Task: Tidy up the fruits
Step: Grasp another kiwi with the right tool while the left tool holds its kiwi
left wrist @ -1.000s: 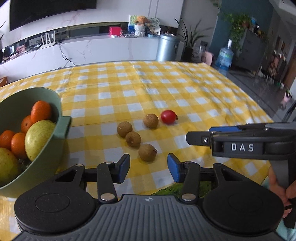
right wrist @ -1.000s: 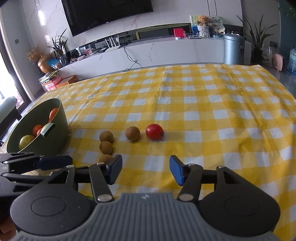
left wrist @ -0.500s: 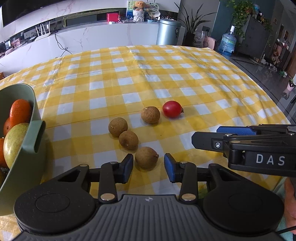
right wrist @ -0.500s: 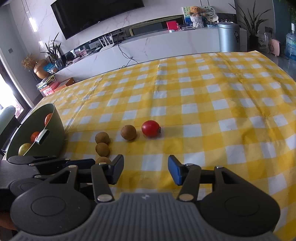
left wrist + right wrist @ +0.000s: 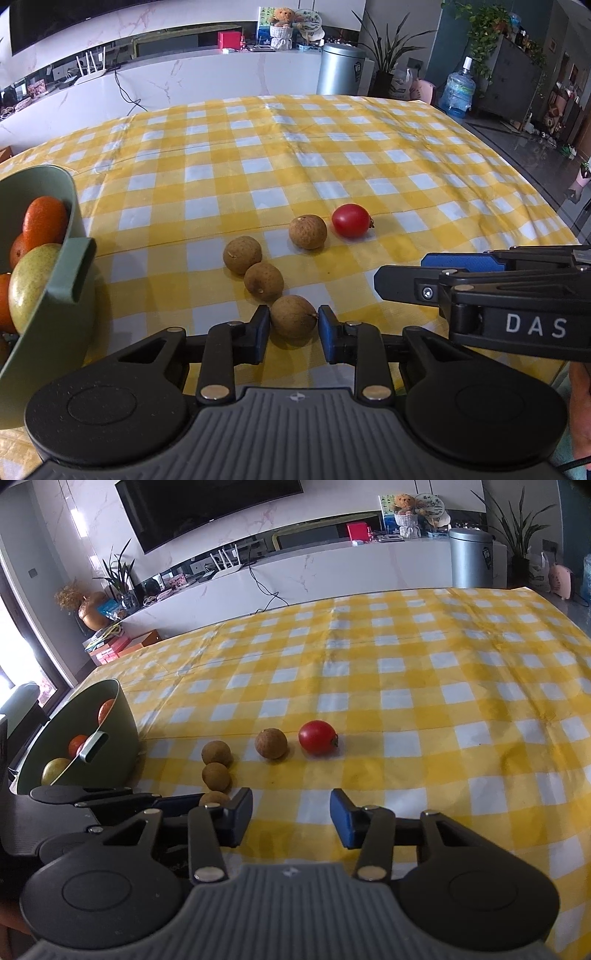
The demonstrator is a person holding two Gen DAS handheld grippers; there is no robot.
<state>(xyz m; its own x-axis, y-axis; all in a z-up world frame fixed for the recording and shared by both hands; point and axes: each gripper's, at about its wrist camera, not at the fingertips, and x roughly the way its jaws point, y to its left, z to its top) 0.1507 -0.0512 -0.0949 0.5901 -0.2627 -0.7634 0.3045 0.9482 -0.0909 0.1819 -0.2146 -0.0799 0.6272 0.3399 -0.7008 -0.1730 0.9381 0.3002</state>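
Left wrist: tongs [image 5: 293,326] clamping longan [image 5: 293,319].

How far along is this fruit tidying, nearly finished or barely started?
Partway. The green bowl already holds oranges and a pear. The left gripper has just closed on the nearest longan. Three more longans and the cherry tomato lie loose on the tablecloth; the right gripper is empty.

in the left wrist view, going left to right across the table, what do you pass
green bowl → far-left longan → second longan → longan in the left gripper → back longan → red tomato → right gripper
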